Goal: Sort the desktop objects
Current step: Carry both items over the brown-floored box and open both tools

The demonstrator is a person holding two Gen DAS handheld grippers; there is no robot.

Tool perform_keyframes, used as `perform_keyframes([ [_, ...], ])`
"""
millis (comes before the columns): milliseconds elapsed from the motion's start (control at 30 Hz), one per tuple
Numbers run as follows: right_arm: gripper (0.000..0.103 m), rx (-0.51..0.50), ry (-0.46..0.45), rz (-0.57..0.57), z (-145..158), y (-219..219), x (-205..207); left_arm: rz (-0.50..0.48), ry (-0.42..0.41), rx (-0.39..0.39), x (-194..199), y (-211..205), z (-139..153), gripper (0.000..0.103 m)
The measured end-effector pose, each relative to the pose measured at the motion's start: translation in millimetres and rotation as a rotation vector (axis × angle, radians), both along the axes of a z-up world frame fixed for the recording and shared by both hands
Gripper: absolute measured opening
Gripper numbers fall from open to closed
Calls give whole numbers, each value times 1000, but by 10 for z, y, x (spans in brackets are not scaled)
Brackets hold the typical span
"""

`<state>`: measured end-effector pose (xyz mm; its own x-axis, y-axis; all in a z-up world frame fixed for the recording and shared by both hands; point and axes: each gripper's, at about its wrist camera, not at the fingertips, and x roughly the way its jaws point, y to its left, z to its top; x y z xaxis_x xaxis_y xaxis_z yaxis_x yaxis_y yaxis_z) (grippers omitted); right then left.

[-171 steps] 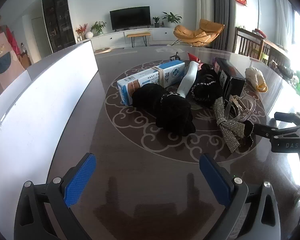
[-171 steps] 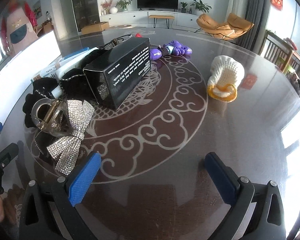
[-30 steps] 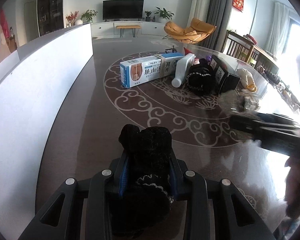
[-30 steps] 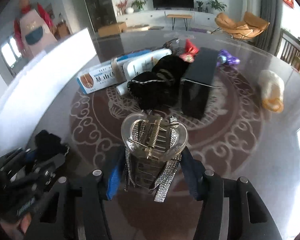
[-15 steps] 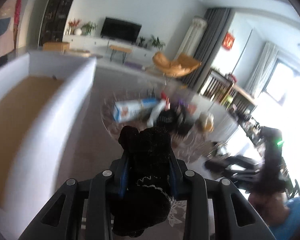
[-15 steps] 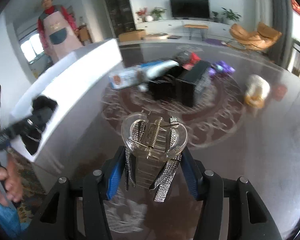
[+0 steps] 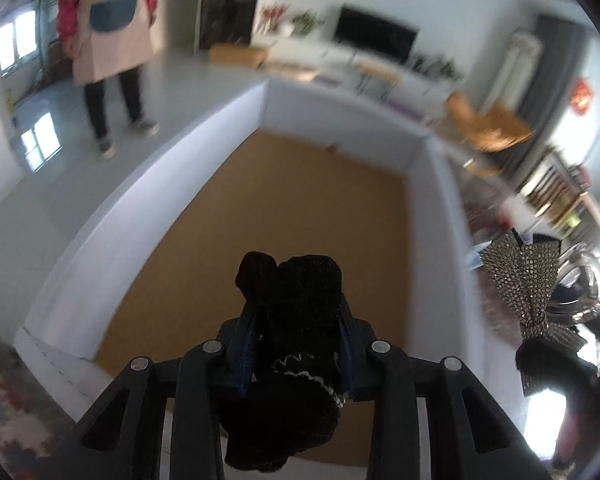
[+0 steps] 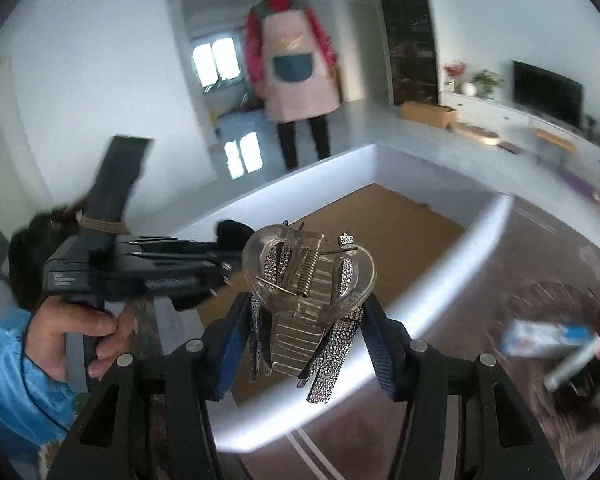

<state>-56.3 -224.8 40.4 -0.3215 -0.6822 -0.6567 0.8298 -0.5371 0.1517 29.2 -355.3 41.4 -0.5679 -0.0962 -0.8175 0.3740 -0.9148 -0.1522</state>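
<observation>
Black knitted glove point(image 7: 296, 320) is sitting between my left gripper's point(image 7: 296, 320) just-loosening pads over the white-walled, brown-floored box point(image 7: 172, 184). Right gripper point(image 8: 306, 320) is clamping the clear rhinestone-bow hair claw point(image 8: 308, 280). Box is looking empty; table pile is waiting.

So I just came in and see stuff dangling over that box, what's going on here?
A person is sorting things off the table into the white box, a claw in each hand. The left claw carries a black knitted glove above the box's brown floor; its jaws have just been opening a little, with the glove still between them. The right claw grips a clear hair clip with a rhinestone bow near the box's rim. Nothing shows inside the box yet.
</observation>
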Motion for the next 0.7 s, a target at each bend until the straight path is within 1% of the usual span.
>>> perform_keyframes([
  [33, 56, 19, -15, 6, -71, -105, -18, 16, -37, -3, -28, -38, -64, 41],
  [67, 56, 38, -33, 5, -167, -200, -45, 43, -75, -4, -39, -88, -125, 50],
  [100, 60, 66, -56, -4, -261, -275, -72, 63, -87, -2, -23, -104, -186, 65],
  [133, 71, 87, -72, -12, -321, -316, -91, 83, -81, 1, 10, -123, -222, 72],
  [167, 76, 108, -89, -21, -383, -343, -109, 105, -59, 5, 52, -131, -235, 80],
  [200, 80, 109, -92, -26, -412, -324, -119, 125, -35, 8, 88, -127, -243, 81],
  [233, 81, 90, -87, -32, -392, -278, -101, 136, -13, 14, 146, -129, -251, 81],
  [267, 82, 53, -82, -36, -352, -191, -83, 144, 15, 24, 200, -133, -239, 81],
  [300, 88, 23, -78, -43, -316, -105, -79, 149, 36, 30, 233, -116, -225, 81],
  [333, 91, -3, -68, -58, -277, -18, -71, 156, 49, 30, 250, -92, -224, 81],
  [367, 91, -35, -53, -80, -229, 103, -72, 162, 64, 28, 278, -51, -205, 81],
  [400, 91, -59, -39, -93, -201, 156, -103, 158, 76, 27, 276, 3, -170, 81],
  [467, 97, -99, 14, -142, -176, 488, -101, 120, 111, 12, 274, 169, -107, 81],
  [500, 103, -99, 41, -169, -199, 649, -107, 92, 127, -3, 286, 282, -67, 81],
  [533, 103, -88, 71, -199, -255, 837, -91, 63, 143, -16, 285, 374, -31, 81],
  [567, 103, -58, 96, -231, -357, 1048, -77, 16, 160, -31, 285, 559, 37, 81],
  [600, 103, -10, 106, -267, -518, 1295, -78, -24, 169, -38, 279, 707, 90, 81],
  [633, 103, 20, 107, -292, -641, 1452, -108, -72, 181, -40, 267, 873, 124, 81],
  [667, 103, 60, 99, -325, -810, 1722, -112, -129, 198, -38, 271, 1073, 159, 81],
  [700, 103, 90, 89, -345, -914, 1915, -121, -178, 214, -35, 276, 1253, 189, 81],
])
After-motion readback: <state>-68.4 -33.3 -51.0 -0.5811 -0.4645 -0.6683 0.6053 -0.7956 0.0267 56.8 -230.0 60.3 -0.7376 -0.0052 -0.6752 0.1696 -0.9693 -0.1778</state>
